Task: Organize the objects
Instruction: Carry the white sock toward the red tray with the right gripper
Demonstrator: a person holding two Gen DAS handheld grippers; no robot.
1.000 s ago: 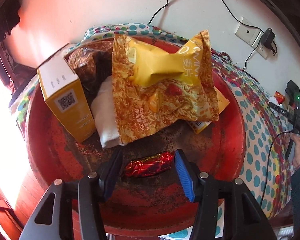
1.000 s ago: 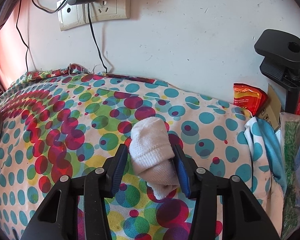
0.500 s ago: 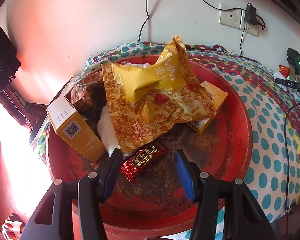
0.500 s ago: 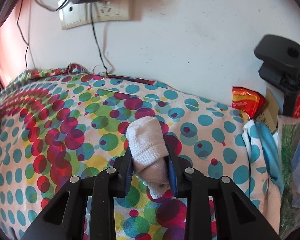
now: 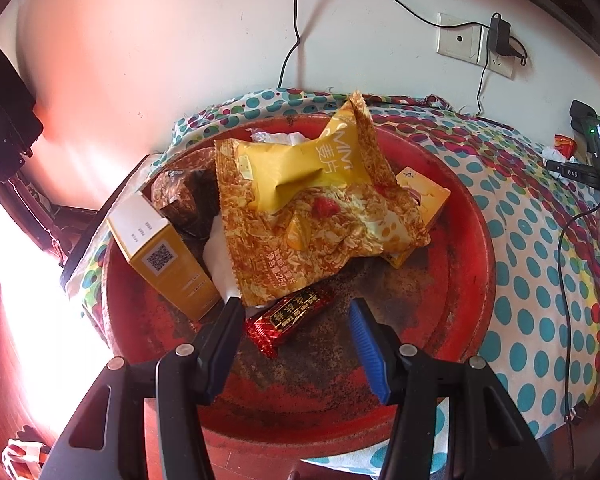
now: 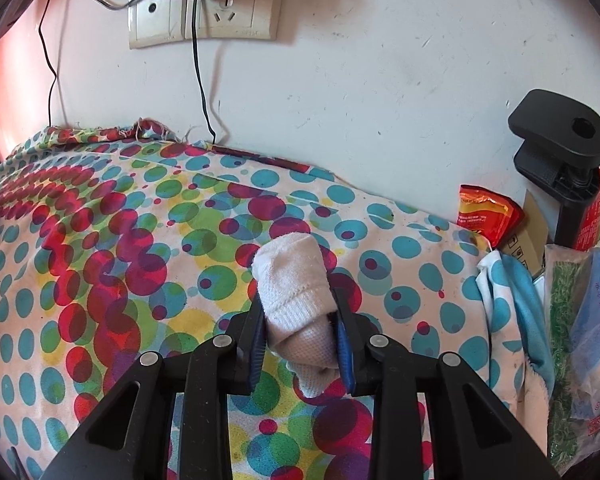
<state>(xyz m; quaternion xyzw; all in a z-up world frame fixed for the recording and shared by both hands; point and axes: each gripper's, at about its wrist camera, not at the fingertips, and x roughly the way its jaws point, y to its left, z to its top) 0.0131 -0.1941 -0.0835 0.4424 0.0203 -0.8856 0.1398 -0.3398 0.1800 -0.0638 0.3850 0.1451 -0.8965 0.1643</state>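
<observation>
right gripper now clamped on sock

White wall, dotted tablecloth

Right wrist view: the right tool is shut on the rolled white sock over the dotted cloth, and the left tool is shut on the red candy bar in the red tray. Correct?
Not quite. The left wrist view shows the left tool open, with the red candy bar lying loose between its fingers in the red tray. The right tool is indeed shut on the rolled white sock over the dotted cloth.
</observation>
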